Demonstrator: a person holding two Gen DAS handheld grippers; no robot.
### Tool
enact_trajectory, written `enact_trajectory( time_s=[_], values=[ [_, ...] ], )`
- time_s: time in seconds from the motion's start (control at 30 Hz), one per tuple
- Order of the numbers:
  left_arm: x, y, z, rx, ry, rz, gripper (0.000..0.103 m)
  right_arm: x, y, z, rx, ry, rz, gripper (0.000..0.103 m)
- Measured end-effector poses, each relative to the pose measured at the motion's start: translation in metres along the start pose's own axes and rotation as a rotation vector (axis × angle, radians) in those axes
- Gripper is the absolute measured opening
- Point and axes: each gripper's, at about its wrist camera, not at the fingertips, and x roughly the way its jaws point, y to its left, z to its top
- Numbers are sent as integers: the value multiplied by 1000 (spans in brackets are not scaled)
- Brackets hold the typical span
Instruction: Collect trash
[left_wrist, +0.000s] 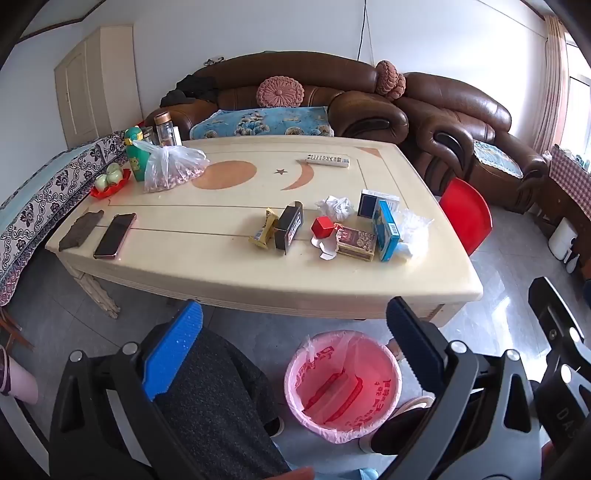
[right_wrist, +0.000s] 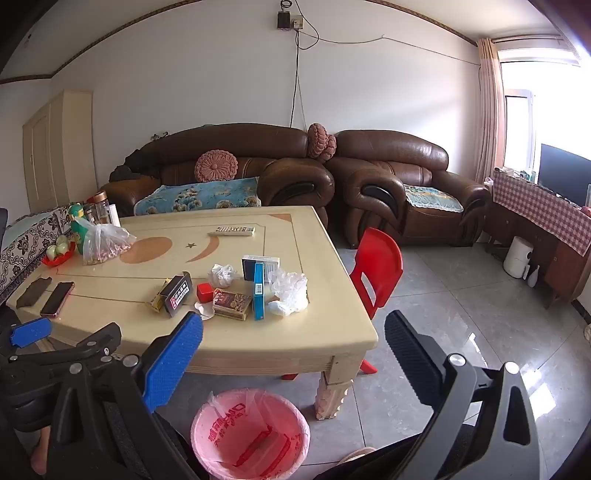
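trash sits clustered near the table (left_wrist: 221, 266) edge: crumpled tissue (left_wrist: 335, 207), red box (left_wrist: 322, 226), blue carton (left_wrist: 386, 230). pink-lined bin (left_wrist: 295, 373) stands on the floor below, one box inside. left gripper (left_wrist: 295, 354) and right gripper (right_wrist: 295, 358) both hang spread wide, holding nothing

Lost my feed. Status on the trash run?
Left gripper and right gripper open, empty. Bin on floor, one box inside. Litter on table. Phone sits apart; nothing blocking.
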Motion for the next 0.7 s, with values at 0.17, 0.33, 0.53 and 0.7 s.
enact_trajectory(
  time_s=[0.17, 0.33, 0.53, 0.7],
  values=[
    [0, 0, 0, -6, -5, -6, 98, 0, 1, 0, -1, -2, 2, 97],
    [0, 0, 0, -5, -4, -4, 98, 0, 2, 0, -4, -2, -2, 97],
    [0, 6, -2, -16, -9, -4, 98, -1, 1, 0, -4, -2, 0, 97],
    [-1, 7, -4, -23, -24, -18, 98, -1, 1, 2, -3, 0, 2, 97]
  ],
)
